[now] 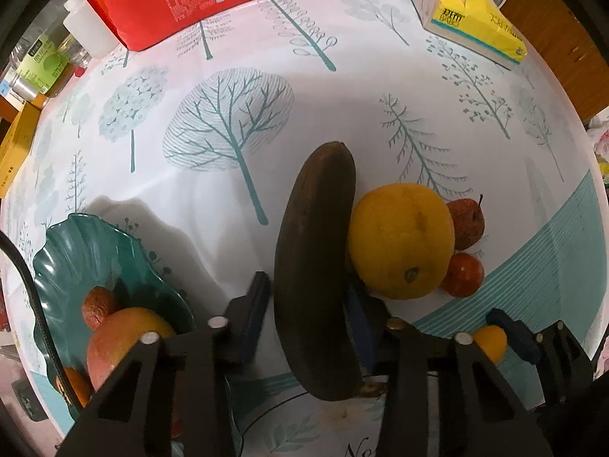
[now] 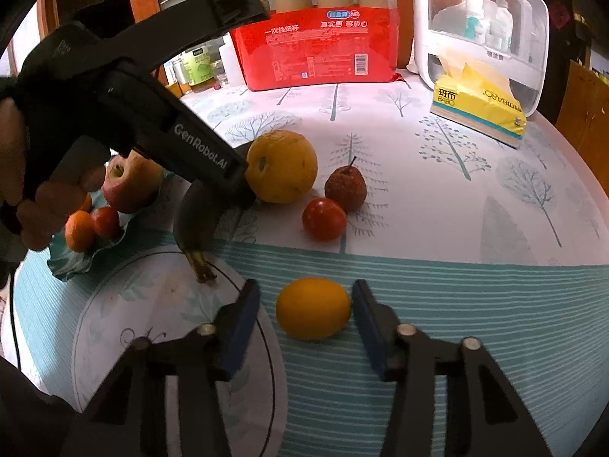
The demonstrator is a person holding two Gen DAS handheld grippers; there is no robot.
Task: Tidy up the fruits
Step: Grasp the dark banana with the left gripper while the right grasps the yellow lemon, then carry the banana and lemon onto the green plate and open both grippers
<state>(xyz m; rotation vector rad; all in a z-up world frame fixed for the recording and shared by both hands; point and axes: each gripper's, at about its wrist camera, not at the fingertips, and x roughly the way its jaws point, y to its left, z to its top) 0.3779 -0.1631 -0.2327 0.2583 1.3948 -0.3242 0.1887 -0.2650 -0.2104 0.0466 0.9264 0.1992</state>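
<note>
Here, a dark, overripe banana [image 1: 316, 266] is seen between the fingers of the left tongs [image 1: 308, 297]; the right pad seems pressed to its side, while a thin gap is seen at the left pad, so a firm grip cannot be told. The banana lies on the tree-printed tablecloth [image 1: 236, 76], touching a large yellow citrus fruit [image 1: 401, 240]; just behind that fruit a wrinkled red pear-shaped fruit [image 1: 466, 222] and a small red round fruit [image 1: 462, 274] are found. A green wavy dish [image 1: 87, 243] is set to the left; in it an apple [image 2: 129, 182], a small orange [image 2: 78, 230], and a small red fruit [image 2: 106, 221] are held. The right tongs [image 2: 306, 316] are placed around a small yellow-orange fruit [image 2: 312, 308] near the table edge; its pads are kept apart from the skin, so the fruit is not gripped. A red package [image 2: 316, 45] and a yellow tissue pack [image 2: 479, 110] are seen at the back.
</note>
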